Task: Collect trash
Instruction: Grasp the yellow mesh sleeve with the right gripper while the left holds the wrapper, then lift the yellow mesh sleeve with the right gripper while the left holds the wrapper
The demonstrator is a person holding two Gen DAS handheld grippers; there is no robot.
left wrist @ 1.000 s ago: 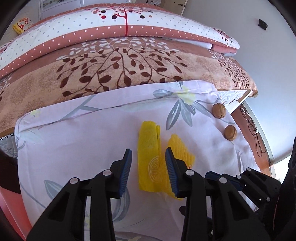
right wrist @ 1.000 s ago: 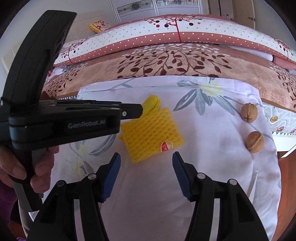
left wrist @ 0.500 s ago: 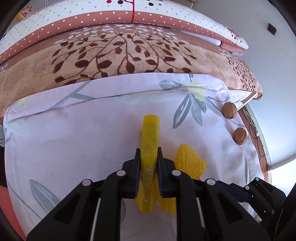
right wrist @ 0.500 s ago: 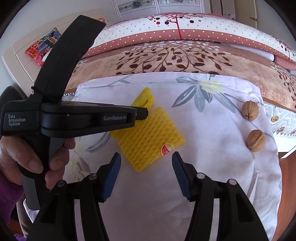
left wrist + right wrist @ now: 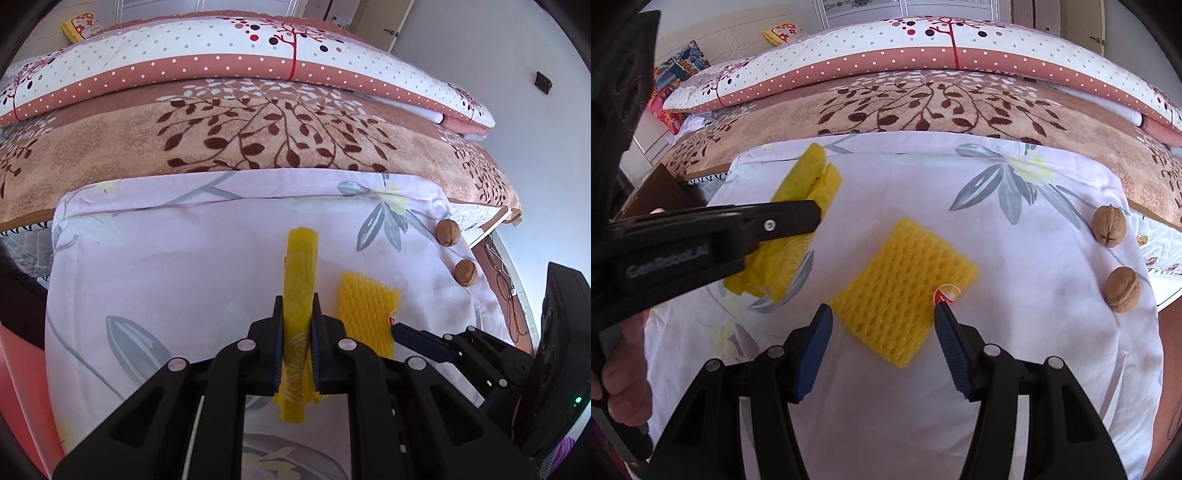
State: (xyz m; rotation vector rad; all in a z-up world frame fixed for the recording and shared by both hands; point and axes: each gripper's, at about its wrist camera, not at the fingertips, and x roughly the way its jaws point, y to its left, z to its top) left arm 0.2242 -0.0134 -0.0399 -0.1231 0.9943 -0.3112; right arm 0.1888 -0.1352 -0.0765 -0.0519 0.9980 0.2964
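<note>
1. Trash: two yellow foam pieces lie at the middle of the pale floral sheet [image 5: 1015, 332] on the bed. The folded foam wrap [image 5: 300, 295] is on the left; the flat foam net [image 5: 905, 291], bearing a small round sticker, is on the right.
2. Left gripper [image 5: 297, 325]: its jaws have just been closing, and the pads are now clenched on the folded foam wrap, which sticks out past them at both ends.
3. Right gripper [image 5: 882, 332]: released, jaws spread to either side of the near edge of the flat foam net, pads not pressing it.
4. Step in hand: lower the right jaws to straddle the net, then close. Foam compresses easily, so grip deep and avoid pinching the sheet.
5. Two walnuts [image 5: 1109, 229] sit near the sheet's right edge, well apart from the foam.
6. No trash container is visible. The wrap's near end is partly hidden behind the left gripper.
</note>
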